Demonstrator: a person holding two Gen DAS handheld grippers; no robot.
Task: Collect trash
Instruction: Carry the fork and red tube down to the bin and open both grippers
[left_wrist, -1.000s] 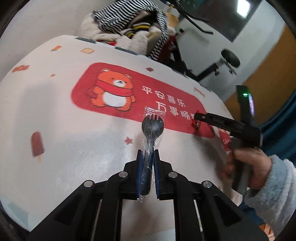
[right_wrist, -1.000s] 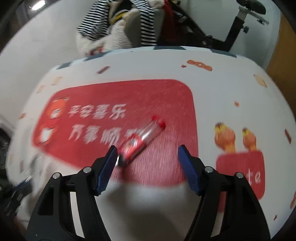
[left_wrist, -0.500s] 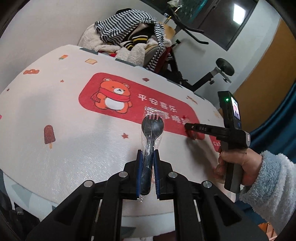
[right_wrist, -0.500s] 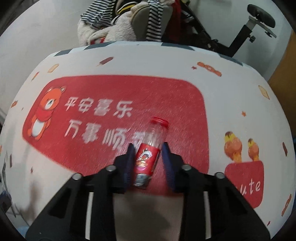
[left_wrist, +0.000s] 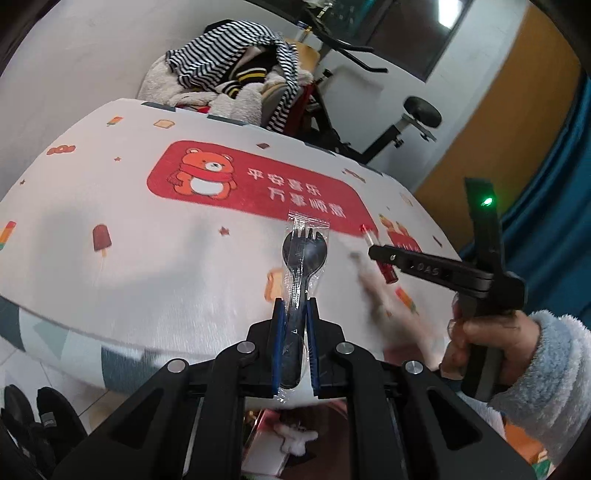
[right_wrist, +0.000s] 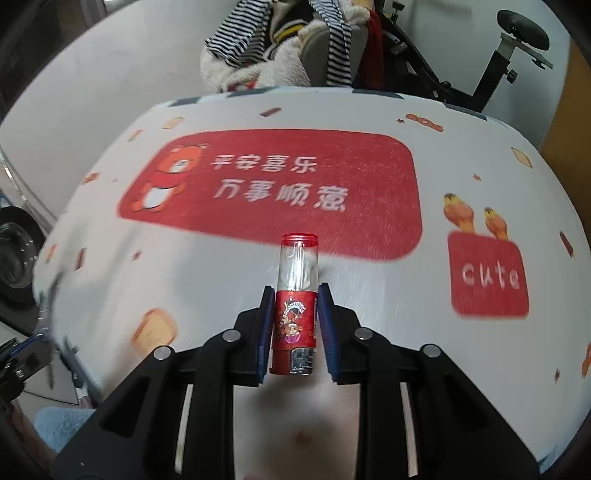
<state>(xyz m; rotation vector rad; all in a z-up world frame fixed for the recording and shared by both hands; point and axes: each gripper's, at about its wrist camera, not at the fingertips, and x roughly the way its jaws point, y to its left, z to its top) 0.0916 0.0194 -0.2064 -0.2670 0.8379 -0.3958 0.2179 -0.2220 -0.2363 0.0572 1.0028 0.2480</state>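
We're holding trash in both tongs over the bench (right_wrist: 369, 288).
Left tongs (left_wrist: 294, 314) clamping wrapped spork (left_wrist: 303, 254); right tongs (right_wrist: 294, 295) closing onto bottle (right_wrist: 295, 295), contents unclear.

The bench (right_wrist: 369, 110) top lies bare all round. At twelve o'clock a clothes heap (right_wrist: 273, 51) crowds its far edge; an exercise bike (right_wrist: 491, 66) stands at one o'clock.
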